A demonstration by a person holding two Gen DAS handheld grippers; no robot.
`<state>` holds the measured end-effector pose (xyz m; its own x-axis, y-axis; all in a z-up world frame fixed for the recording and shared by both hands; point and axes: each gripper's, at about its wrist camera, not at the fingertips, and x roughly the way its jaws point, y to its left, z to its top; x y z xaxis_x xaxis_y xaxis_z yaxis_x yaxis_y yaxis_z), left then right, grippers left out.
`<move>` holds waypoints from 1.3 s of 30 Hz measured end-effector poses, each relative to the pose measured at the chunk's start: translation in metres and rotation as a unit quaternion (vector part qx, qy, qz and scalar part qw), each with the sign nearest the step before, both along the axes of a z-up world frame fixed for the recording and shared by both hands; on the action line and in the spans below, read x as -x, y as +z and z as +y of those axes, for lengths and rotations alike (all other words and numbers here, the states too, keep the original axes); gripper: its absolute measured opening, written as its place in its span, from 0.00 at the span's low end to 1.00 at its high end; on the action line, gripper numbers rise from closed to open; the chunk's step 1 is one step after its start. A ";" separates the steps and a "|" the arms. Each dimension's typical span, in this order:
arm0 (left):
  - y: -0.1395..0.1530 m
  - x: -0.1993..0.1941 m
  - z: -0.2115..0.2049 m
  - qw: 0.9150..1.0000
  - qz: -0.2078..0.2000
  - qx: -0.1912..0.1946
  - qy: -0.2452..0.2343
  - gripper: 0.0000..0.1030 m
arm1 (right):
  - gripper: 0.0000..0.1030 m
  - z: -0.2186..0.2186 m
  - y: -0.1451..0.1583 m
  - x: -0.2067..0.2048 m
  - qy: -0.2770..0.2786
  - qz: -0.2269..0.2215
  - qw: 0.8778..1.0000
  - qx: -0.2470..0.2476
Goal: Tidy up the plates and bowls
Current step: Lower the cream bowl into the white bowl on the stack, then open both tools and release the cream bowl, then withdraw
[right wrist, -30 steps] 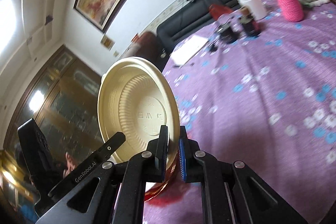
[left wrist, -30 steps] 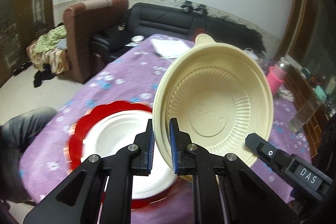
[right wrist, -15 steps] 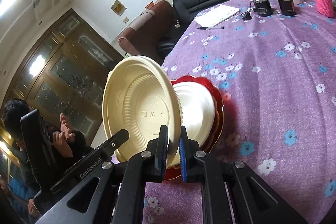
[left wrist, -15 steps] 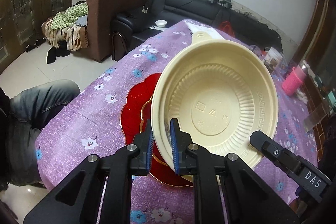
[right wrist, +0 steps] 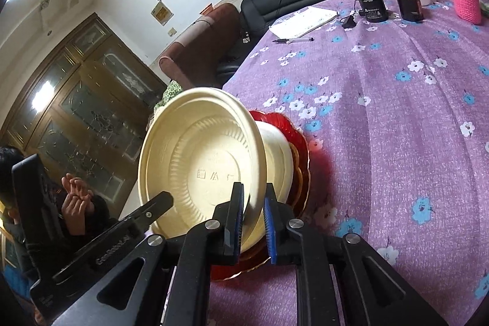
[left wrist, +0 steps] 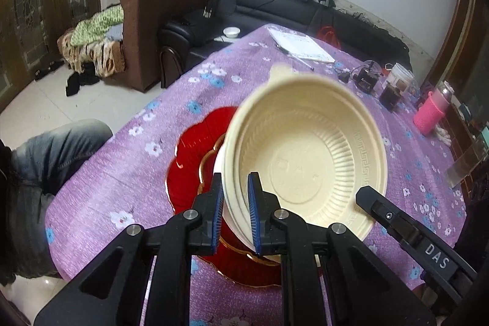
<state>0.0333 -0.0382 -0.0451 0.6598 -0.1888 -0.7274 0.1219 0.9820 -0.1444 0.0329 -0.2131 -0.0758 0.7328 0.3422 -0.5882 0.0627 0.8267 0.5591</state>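
Both grippers, left (left wrist: pixel 233 211) and right (right wrist: pixel 254 217), have just been opening, loosening on opposite rims of the bowl (left wrist: pixel 305 161) to nest it on the red plate (left wrist: pixel 195 148) stack.

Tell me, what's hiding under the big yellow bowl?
Under the yellow bowl sits a white bowl, then a red plate with gold trim. Their middles are covered, so anything there stays hidden.

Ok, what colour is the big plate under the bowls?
Red with a gold scalloped trim, the red plate; clearest in the left wrist view.
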 end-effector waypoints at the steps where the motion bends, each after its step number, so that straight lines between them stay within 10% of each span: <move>1: 0.002 0.001 0.001 1.000 -0.011 -0.008 -0.001 0.26 | 0.15 -0.002 -0.001 0.000 -0.005 -0.003 1.000 0.001; 8: 0.022 0.030 0.005 0.986 -0.136 -0.090 0.014 0.64 | 0.42 -0.020 0.004 0.015 -0.025 -0.076 0.997 -0.003; 10: 0.024 0.039 0.004 0.980 -0.155 -0.122 0.026 0.90 | 0.44 -0.031 0.006 0.024 -0.040 -0.105 0.994 0.005; 17: 0.036 0.060 -0.004 0.967 -0.209 -0.146 0.028 0.90 | 0.44 -0.042 0.014 0.045 -0.038 -0.140 0.989 0.021; 39: 0.022 0.040 0.022 0.991 -0.109 -0.055 0.061 0.90 | 0.44 0.002 0.022 0.059 0.035 -0.131 0.990 0.050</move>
<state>-0.0064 -0.0162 -0.0232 0.8169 -0.0252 -0.5762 0.0173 0.9997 -0.0193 -0.0263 -0.2114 -0.0543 0.8409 0.3472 -0.4151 -0.1324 0.8758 0.4642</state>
